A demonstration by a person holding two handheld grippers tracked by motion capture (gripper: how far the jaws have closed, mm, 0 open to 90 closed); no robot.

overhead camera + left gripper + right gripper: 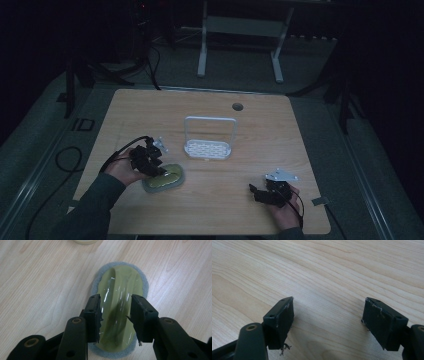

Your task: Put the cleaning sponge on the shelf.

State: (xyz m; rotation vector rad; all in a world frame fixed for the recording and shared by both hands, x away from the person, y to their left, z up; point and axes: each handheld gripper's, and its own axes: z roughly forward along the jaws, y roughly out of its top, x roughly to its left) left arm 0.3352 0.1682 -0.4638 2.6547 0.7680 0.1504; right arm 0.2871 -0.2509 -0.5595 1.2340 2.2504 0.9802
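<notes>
Sponge (120,280), oval, grey-rimmed with glossy olive arched handle, sits between the wide-open left tool (116,315).

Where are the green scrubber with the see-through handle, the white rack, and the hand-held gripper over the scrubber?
Green scrubber (117,282), left gripper view: its clear arched handle.
White rack (207,149), high view: its perforated base.
Left hand-held gripper (116,315), left gripper view: midway between its black fingertips.
</notes>
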